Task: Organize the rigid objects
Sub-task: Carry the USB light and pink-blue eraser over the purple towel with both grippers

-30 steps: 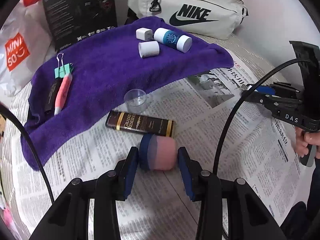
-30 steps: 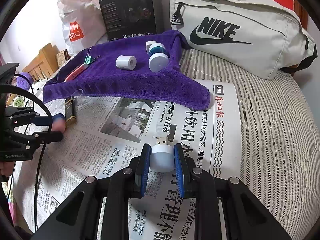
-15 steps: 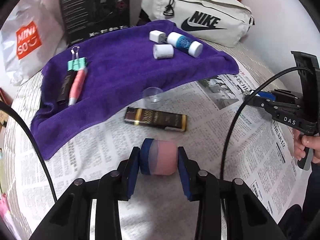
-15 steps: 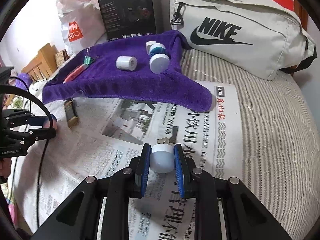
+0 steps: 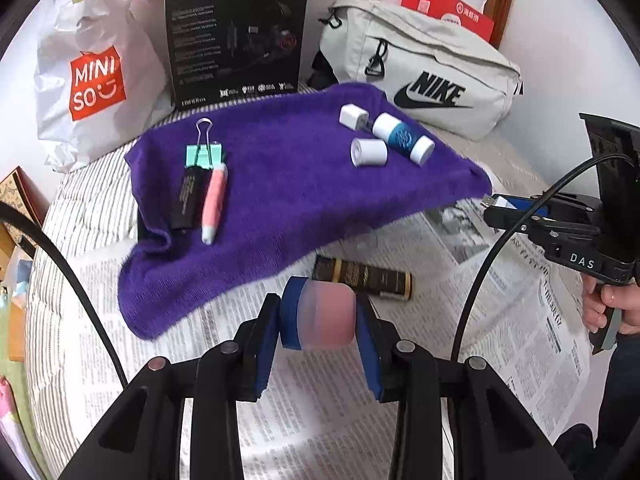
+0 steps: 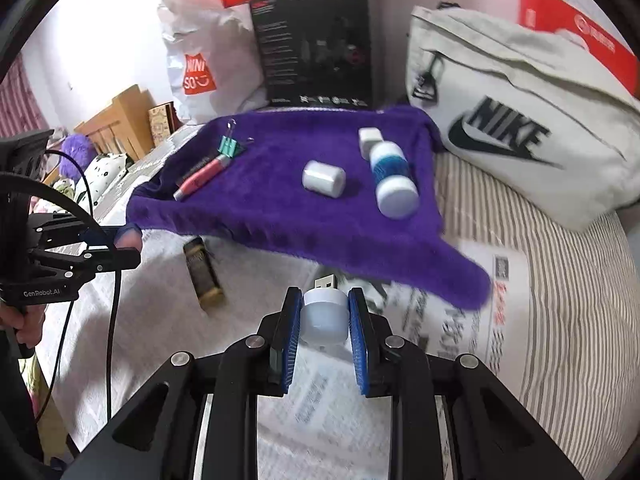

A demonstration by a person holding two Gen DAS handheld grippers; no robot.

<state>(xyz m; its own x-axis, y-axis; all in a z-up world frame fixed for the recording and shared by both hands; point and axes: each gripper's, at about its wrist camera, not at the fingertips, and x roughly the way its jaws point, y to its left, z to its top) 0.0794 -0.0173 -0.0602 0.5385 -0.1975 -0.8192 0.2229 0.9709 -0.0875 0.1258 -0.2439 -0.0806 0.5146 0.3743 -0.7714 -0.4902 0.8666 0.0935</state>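
Far left there's a white Miniso bag (image 5: 86, 80) leaning by the wall, with a black Hecate box (image 5: 236, 36) standing next to it. In front of those a purple towel (image 5: 288, 200) is spread over the bed. On its left part sit a mint binder clip (image 5: 204, 154), a black stick (image 5: 188, 198) and a pink pen (image 5: 214, 202), all side by side. Toward the towel's right end are a small white cube (image 5: 353, 116), a white cylinder (image 5: 369, 152) and a blue-and-white bottle (image 5: 404, 140) lying on its side.

Nearer, on the newspaper (image 5: 500, 328), a dark bar with gold lettering (image 5: 364, 278) lies just off the towel's edge.

The left gripper (image 5: 319, 314) has its fingers clamped on a pink jar with a blue lid (image 5: 318, 314) — held up off the paper, lid pointing left. The right gripper (image 6: 325, 314) has its fingers pinched tight on a white USB plug thing (image 6: 324, 314), metal connector pointing away, right at the towel's near corner.

Far right — a grey Nike bag (image 6: 520, 120) on the striped sheet (image 6: 580, 300).
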